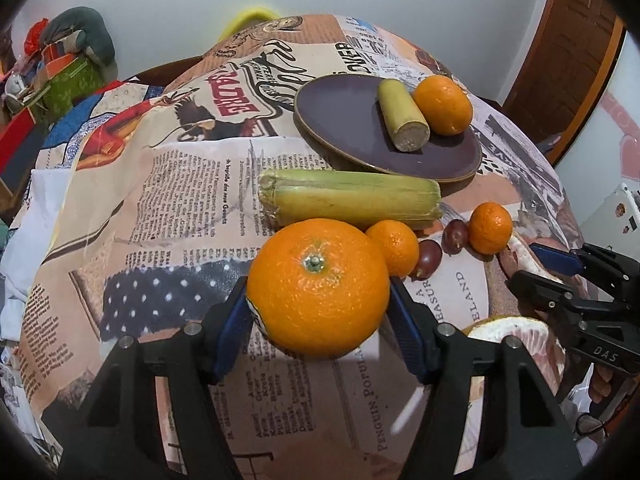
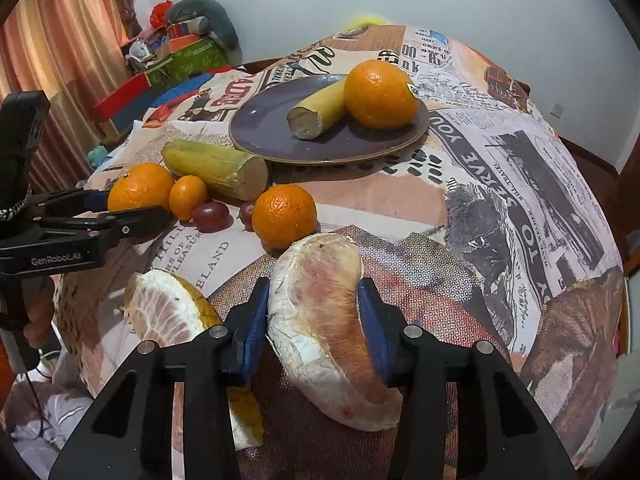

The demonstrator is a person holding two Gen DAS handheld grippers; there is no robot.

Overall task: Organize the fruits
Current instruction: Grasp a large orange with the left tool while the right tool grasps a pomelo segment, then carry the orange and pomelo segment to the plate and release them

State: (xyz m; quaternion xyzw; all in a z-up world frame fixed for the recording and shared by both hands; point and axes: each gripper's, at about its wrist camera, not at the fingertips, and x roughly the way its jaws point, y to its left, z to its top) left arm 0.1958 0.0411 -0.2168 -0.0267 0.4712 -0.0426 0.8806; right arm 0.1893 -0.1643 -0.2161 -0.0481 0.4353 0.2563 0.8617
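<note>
On the plate (image 2: pixel 256 120) at the far side of the table, a short cane piece (image 2: pixel 316 114) is seen lying left of an orange (image 2: pixel 380 94), touching it. Just before the plate a longer cane piece (image 1: pixel 348 200) is laid crosswise, with a large orange (image 1: pixel 318 288), two mandarins and two grapes (image 2: pixel 212 212) ranged before it. Nearest, two pomelo segments (image 2: pixel 332 332) are set side by side.

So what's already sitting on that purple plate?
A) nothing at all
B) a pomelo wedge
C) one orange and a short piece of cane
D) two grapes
C: in the right wrist view the purple plate carries a large orange with a short cut piece of cane lying beside it; the grapes lie off it on the tablecloth.
</note>
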